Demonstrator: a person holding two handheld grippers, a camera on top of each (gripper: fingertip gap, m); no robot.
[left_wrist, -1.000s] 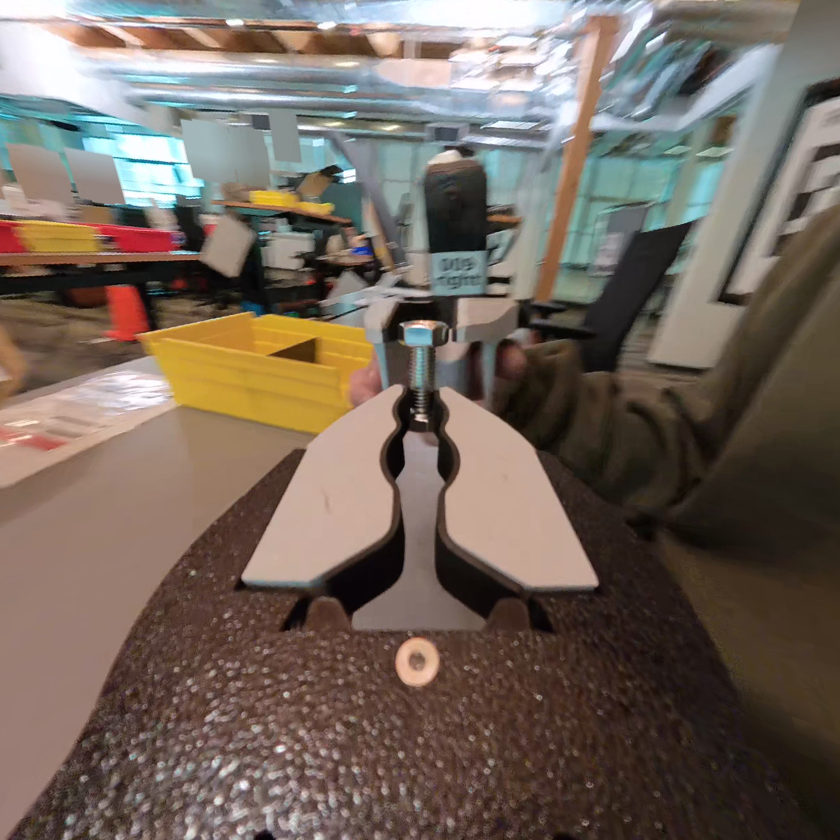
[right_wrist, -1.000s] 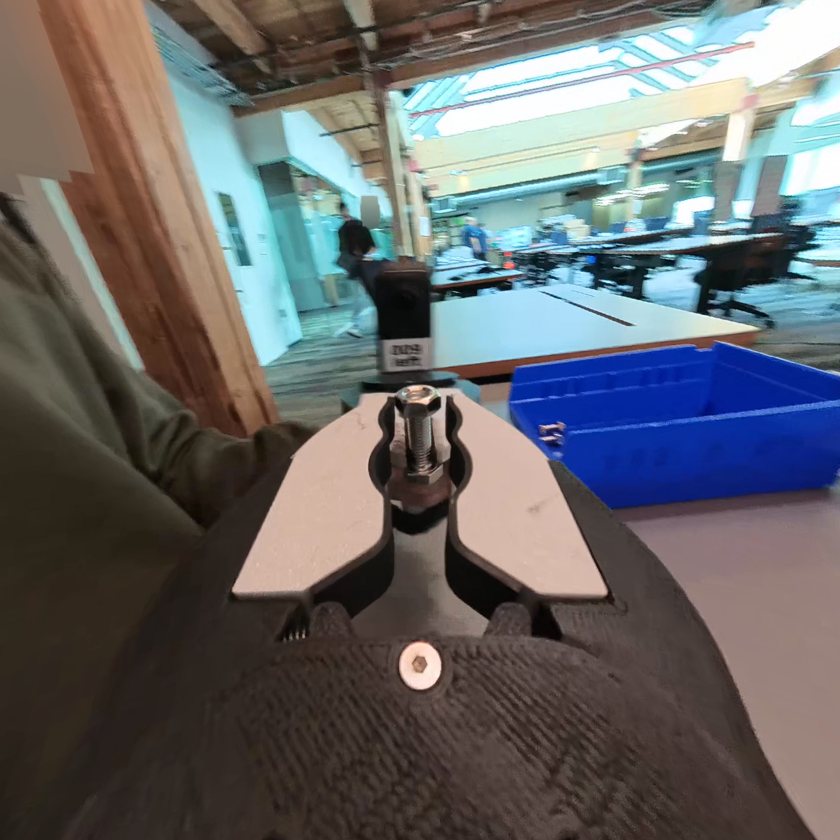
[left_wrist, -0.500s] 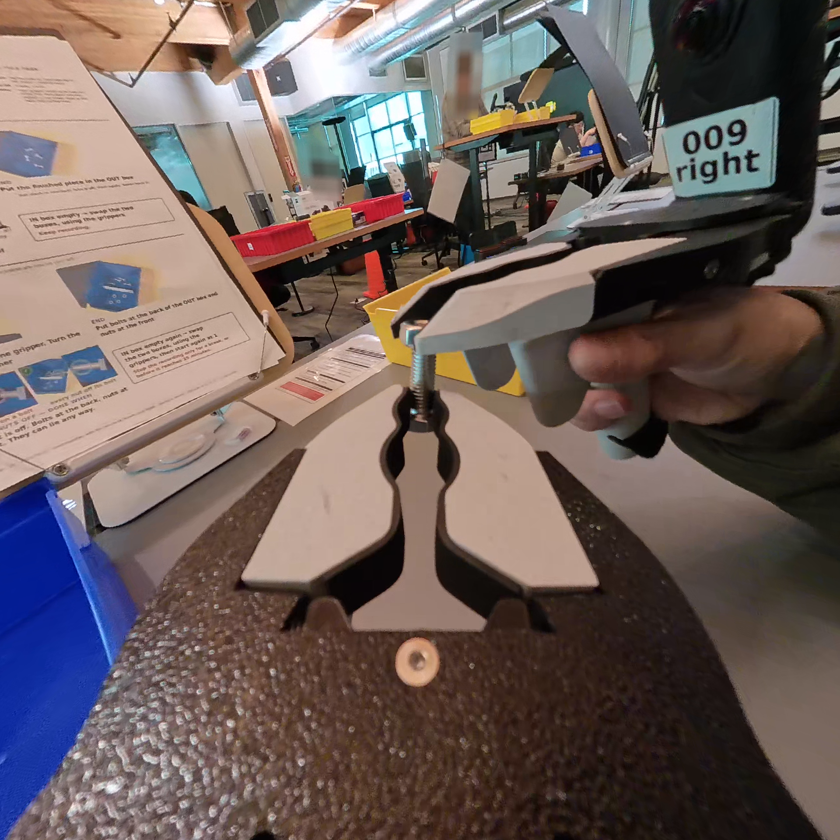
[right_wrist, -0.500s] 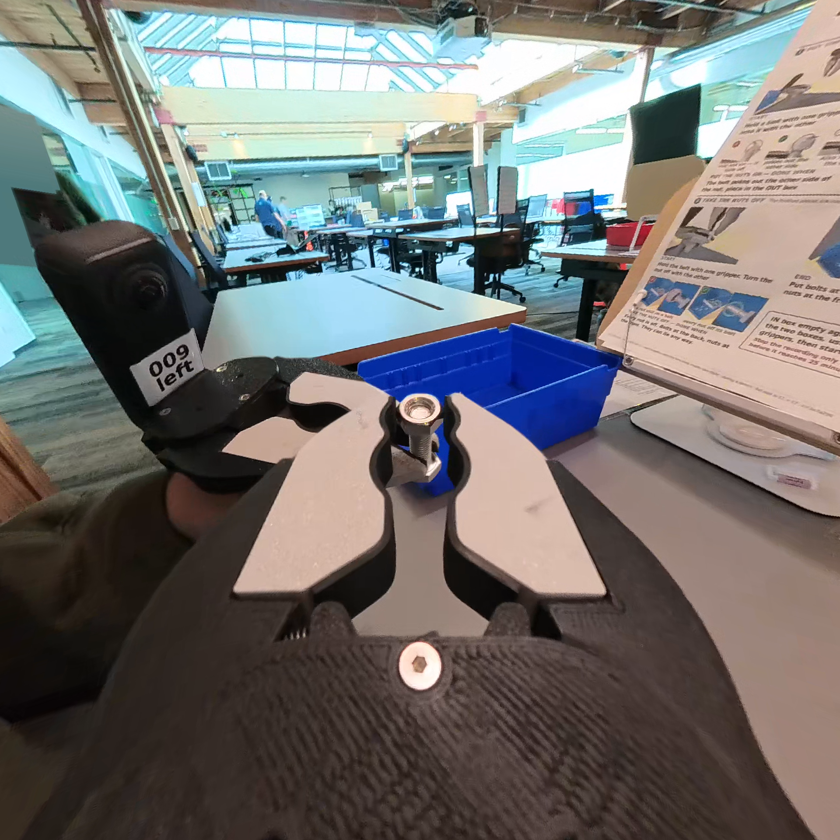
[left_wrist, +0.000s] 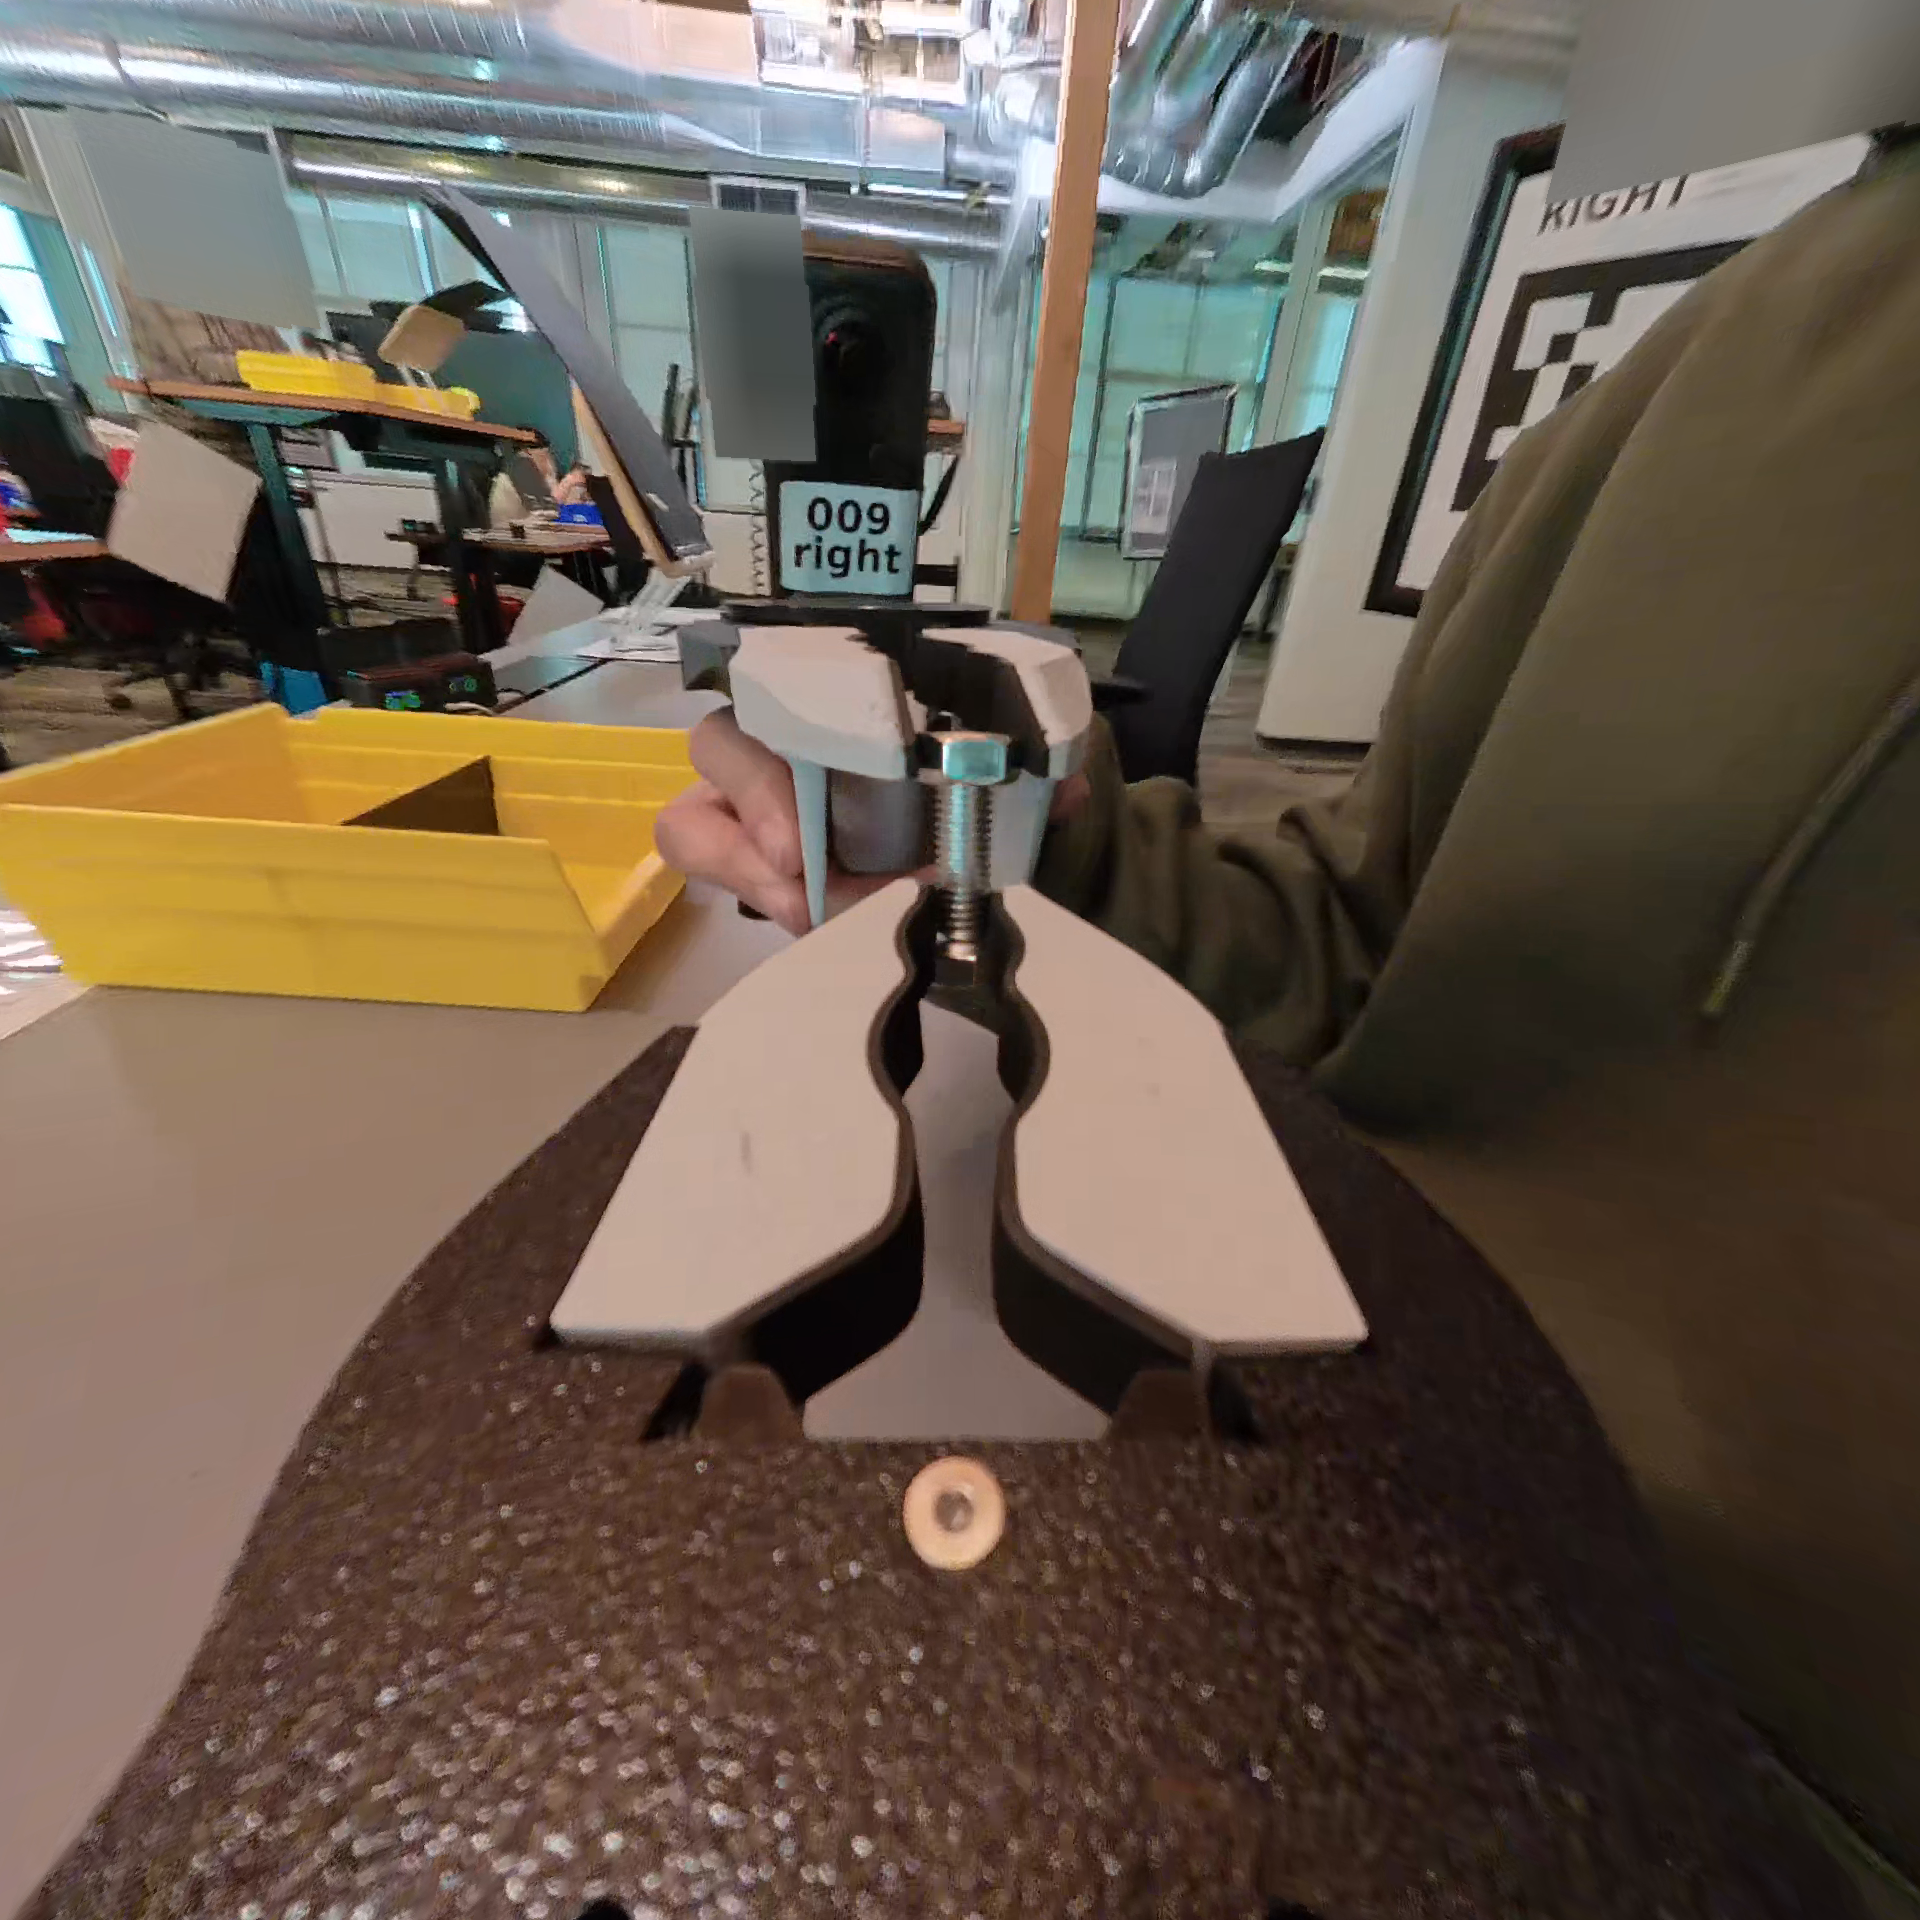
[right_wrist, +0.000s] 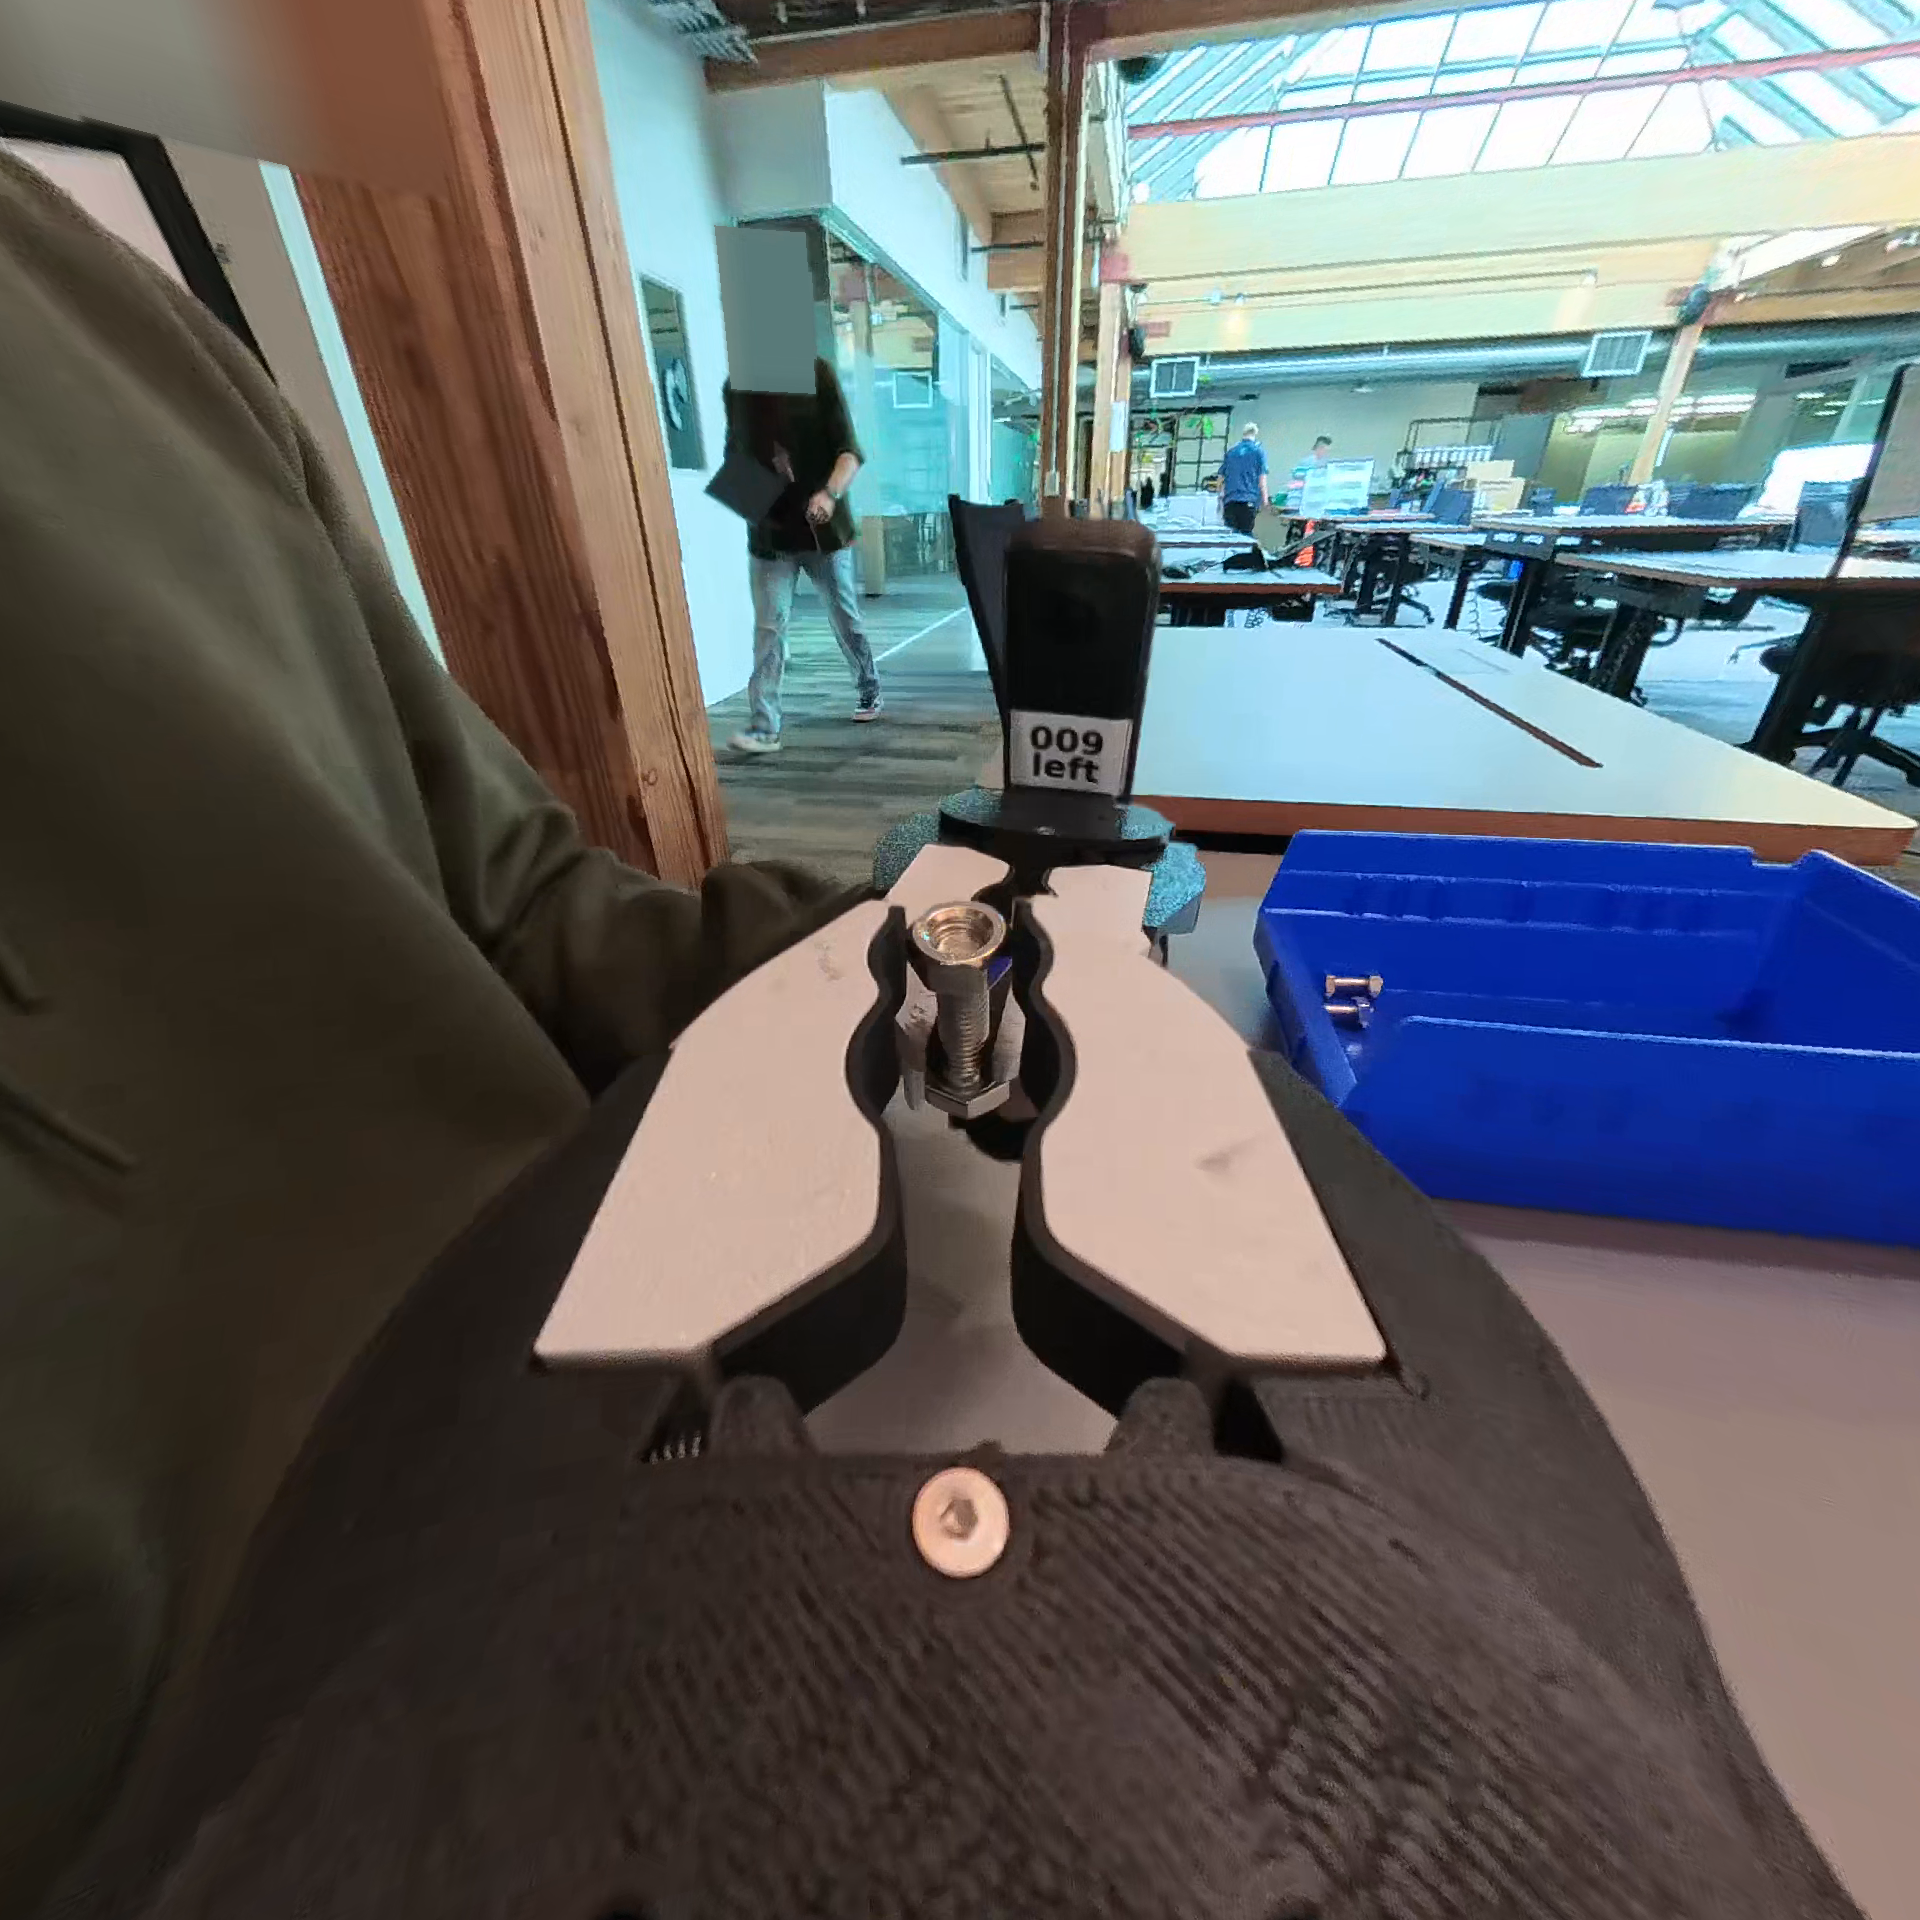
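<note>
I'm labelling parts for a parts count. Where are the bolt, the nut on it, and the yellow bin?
bolt (left_wrist: 964, 831), left wrist view, on its threaded shank below the hex head.
nut (right_wrist: 966, 1097), right wrist view, on its upper hex face around the thread.
yellow bin (left_wrist: 312, 914), left wrist view, on its near outer wall.

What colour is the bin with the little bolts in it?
Blue: the bin shows best in the right wrist view.
</note>
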